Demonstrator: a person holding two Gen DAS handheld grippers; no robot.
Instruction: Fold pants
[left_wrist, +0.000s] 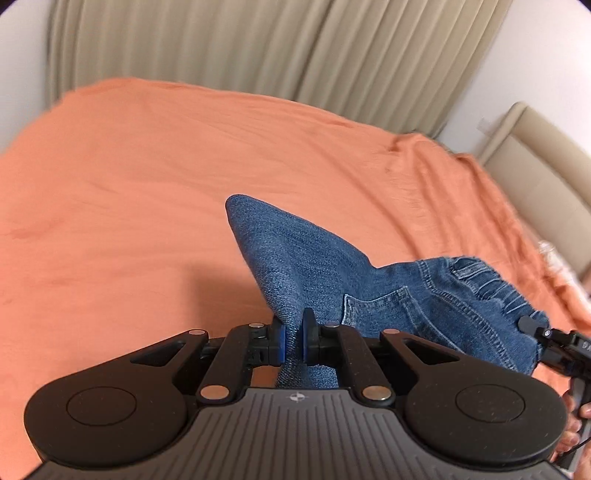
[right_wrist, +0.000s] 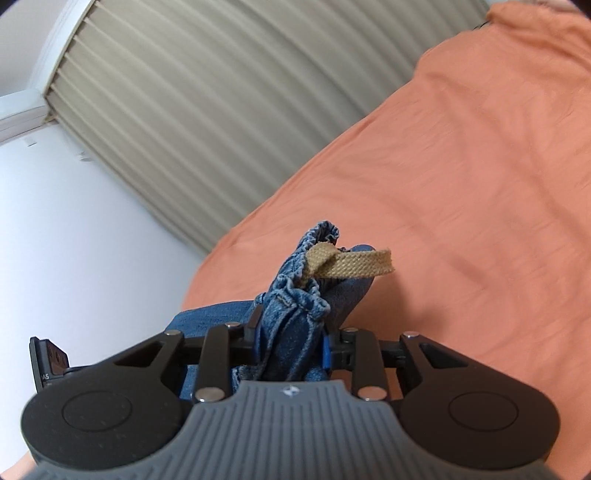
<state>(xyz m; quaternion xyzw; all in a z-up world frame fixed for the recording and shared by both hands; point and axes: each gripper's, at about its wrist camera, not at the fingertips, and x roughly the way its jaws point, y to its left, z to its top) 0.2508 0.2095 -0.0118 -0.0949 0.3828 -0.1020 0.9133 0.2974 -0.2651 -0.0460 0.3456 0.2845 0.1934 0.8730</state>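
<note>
The jeans (left_wrist: 295, 258) are held up above the orange bedsheet (left_wrist: 129, 184). A denim fold is pinched by the left gripper (left_wrist: 293, 341), and the bunched waistband (right_wrist: 295, 295) with its tan drawstring (right_wrist: 351, 264) is clamped by the right gripper (right_wrist: 290, 347).

Both views: even, soft indoor light, moderately bright, no hard glare. Source not visible.

Left wrist: strong fisheye bowing; dark vignette at the frame corners. Bedspread (left_wrist: 147, 184) evenly lit, slightly washed. Soft shadow on it just left of the pants (left_wrist: 295, 258). Denim weave near the left gripper (left_wrist: 293, 341) is sharp; curtain (left_wrist: 258, 48) and headboard (left_wrist: 535, 177) are soft, with smear toward the right edge.

Right wrist: horizon tilted, edges curved. Wall (right_wrist: 74, 240) is the brightest area, near blown out. Motion blur streaks the curtain and bedspread. Drawstring (right_wrist: 354, 264) and the waistband at the right gripper (right_wrist: 291, 350) are in focus. Faint specular spots on the gripper rivets.
</note>
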